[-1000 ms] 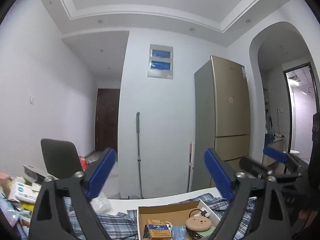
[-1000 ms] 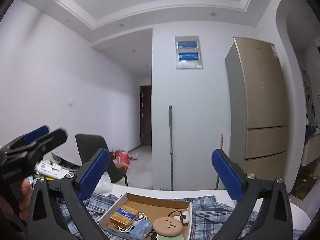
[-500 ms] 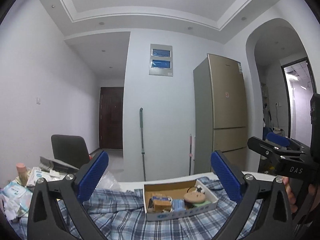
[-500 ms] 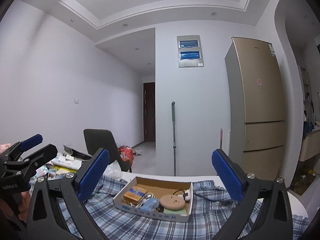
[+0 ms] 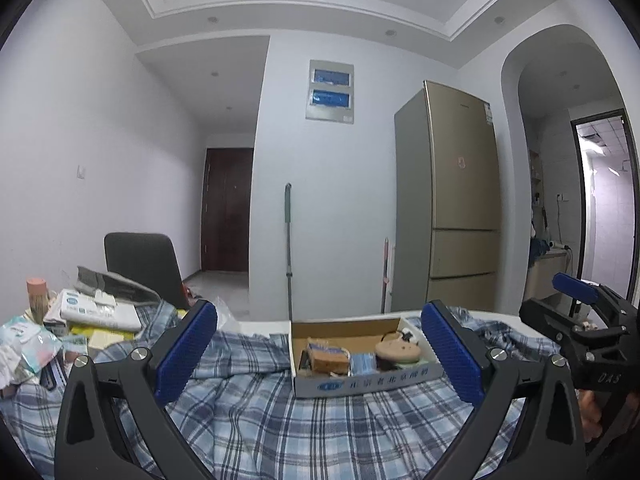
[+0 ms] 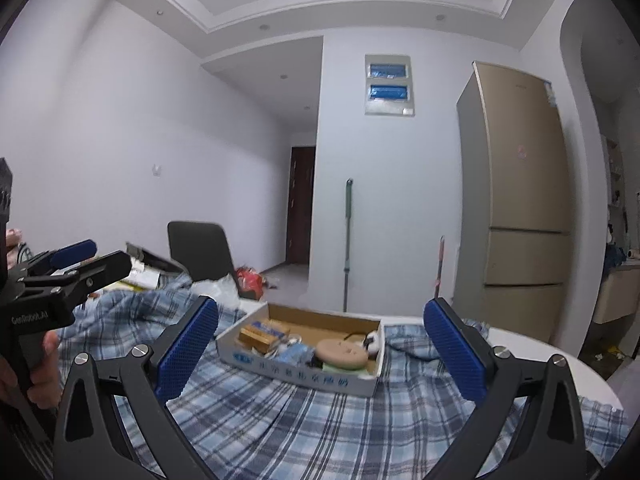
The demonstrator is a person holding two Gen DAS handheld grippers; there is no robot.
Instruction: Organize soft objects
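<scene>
Table left edge: pile of white and yellow paper packs (image 5: 94,314) and plastic-wrapped packets (image 5: 24,350), just beside the cloth.
Left gripper (image 5: 318,354): black frame, blue ribbed pads, jaws spread wide, nothing between them; held above the cloth, aimed at the box.
Cloth: blue-and-white plaid fabric (image 5: 256,408), rumpled, spread over the white table (image 6: 560,364); runs under both grippers.
Box: shallow open cardboard tray (image 6: 296,372) sitting on the plaid fabric, centred ahead of both grippers; holds a yellow-brown pack (image 5: 326,360), a round tan disc (image 6: 340,354), blue wrappers and a cable.
Right gripper (image 6: 320,354): same build, jaws wide apart, empty, above the cloth.
Background: black chair (image 5: 142,262), gold fridge (image 5: 460,200).
</scene>
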